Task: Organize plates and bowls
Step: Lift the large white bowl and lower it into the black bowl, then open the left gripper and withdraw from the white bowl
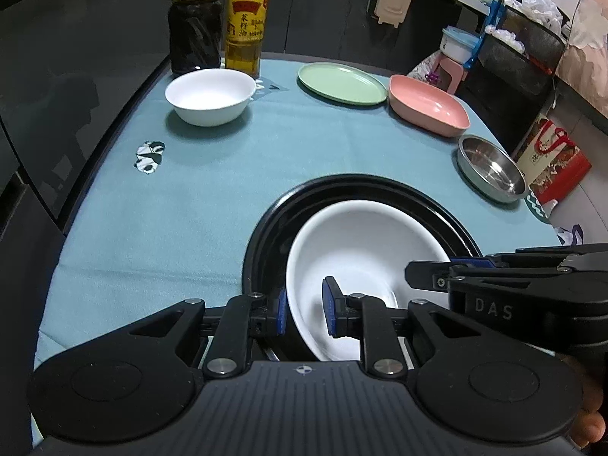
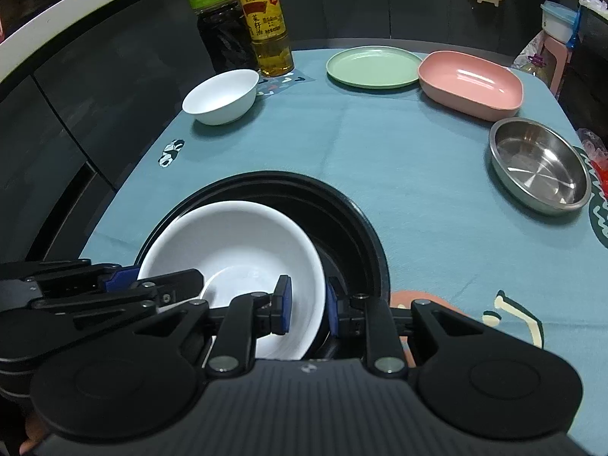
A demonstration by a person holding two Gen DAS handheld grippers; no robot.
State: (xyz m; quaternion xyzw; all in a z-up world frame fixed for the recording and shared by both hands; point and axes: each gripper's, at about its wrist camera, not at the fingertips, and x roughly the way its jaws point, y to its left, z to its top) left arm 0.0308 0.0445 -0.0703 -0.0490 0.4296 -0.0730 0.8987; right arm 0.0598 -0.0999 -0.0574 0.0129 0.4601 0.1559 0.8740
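The white bowl (image 1: pixel 364 262) was held tilted inside the black dish (image 2: pixel 353 220), its rim pinched on opposite sides by the left gripper (image 1: pixel 304 309) and right gripper (image 2: pixel 307 306). It was apparently clear of the dish floor, each wall lying straight between narrow fingers.

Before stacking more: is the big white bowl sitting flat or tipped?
Tipped: the big white bowl leans inside the black dish, both grippers clamping its rim.

A large bowl (image 1: pixel 364 243) sits inside the pan (image 1: pixel 273 228) — small bowl (image 1: pixel 209 95) behind, bottles (image 1: pixel 243 19) behind that.
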